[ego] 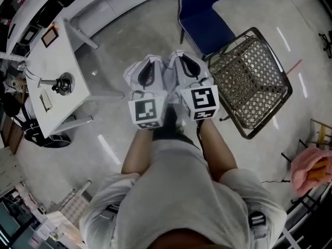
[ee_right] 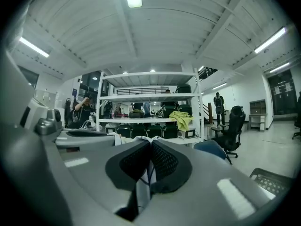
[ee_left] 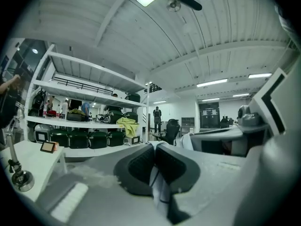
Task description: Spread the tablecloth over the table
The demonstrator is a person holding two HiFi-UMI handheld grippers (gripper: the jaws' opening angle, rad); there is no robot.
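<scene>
The person holds both hand-held grippers side by side, close together, in front of the chest and pointing away from the body. The left hand-held gripper (ego: 148,66) has its jaws pressed together on a fold of white tablecloth (ee_left: 157,189). The fold shows as a pale strip with a thin dark line, pinched between the dark ribbed pads and running back toward the camera. The right hand-held gripper (ego: 184,62) is clamped in the same way: its pads meet on a strip of the tablecloth (ee_right: 141,187) that drops away below them. From the head view the cloth cannot be told apart from the pale gripper bodies.

The white table (ego: 52,61) stands to the left, well apart from both grippers, and no cloth lies on it. A small metal stand (ego: 62,83) sits on its near part. The same table edge (ee_left: 28,157) and stand (ee_left: 19,175) appear at the left of the left gripper view.

Far of the grippers is a blue chair (ego: 202,14). Just right of them a wire chair (ego: 251,82) sits tilted on the floor. Both gripper views look level across the room to a tall white shelf (ee_right: 150,96), where a yellow cloth (ee_right: 181,119) hangs over one board.
</scene>
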